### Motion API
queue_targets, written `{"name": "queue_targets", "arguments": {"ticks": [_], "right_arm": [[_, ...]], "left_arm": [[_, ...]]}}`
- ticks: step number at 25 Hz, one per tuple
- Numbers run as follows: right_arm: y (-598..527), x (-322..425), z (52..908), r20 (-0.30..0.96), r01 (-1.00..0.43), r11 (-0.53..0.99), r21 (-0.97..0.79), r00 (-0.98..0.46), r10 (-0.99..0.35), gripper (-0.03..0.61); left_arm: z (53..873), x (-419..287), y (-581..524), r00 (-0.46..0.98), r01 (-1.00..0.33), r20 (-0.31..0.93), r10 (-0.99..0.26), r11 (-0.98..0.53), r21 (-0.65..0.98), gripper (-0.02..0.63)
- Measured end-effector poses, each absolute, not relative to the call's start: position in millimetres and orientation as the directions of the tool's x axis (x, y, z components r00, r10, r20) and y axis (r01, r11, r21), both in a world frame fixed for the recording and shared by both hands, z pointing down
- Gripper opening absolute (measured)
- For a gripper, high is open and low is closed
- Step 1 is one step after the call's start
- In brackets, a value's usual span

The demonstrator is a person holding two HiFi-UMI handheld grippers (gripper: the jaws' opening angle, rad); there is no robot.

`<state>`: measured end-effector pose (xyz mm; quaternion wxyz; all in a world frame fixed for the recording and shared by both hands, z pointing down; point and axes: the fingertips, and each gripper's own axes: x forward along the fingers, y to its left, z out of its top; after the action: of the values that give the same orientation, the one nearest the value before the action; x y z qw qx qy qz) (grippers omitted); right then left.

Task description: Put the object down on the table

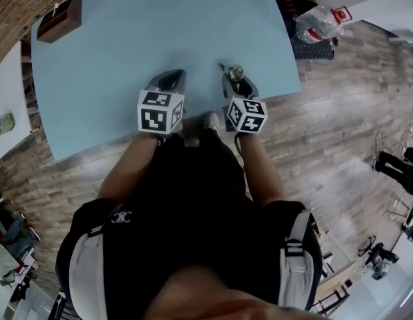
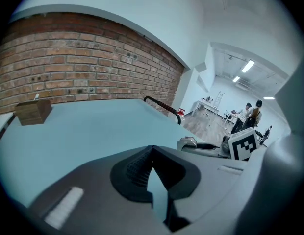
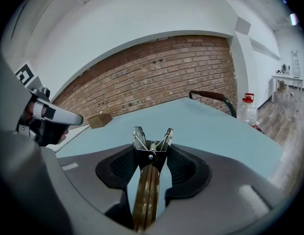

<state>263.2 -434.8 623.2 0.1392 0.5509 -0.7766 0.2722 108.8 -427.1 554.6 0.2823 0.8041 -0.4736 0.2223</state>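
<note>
Both hands angle down over the light blue table (image 1: 160, 25)'s near edge: right gripper (image 3: 152, 148) clamped on a brown-handled pincer tool (image 3: 148, 185), metal tips splayed, over the table; left gripper (image 2: 152, 149) jaws together, empty. Wooden box (image 1: 60, 20) at the far corner, brick wall (image 3: 157, 72) behind, plank floor (image 1: 340, 112) around

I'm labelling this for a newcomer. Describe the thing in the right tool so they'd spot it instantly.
Over the near edge of the light blue table, find the person's right tool. Clamped in it is a plier-like metal object: brownish handles pinned together, two silvery prongs spreading forward. The left tool holds nothing.
</note>
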Motion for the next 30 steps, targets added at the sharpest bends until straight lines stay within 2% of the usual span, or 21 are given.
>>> {"name": "queue_targets", "arguments": {"ticks": [14,30], "right_arm": [[-421.7,238.7,688.9,0.637,-0.913,0.323,-0.249,-0.406,-0.655,0.190],[-415.0,238.4,713.1,0.702,-0.912,0.339,-0.229,-0.396,-0.591,0.189]], "left_arm": [[557.9,87.2,-418.1,0.375,-0.926,0.644,-0.667,-0.307,0.222,0.000],[562.8,90.0,-412.4,0.381,-0.923,0.655,-0.653,-0.304,0.234,0.000]]}}
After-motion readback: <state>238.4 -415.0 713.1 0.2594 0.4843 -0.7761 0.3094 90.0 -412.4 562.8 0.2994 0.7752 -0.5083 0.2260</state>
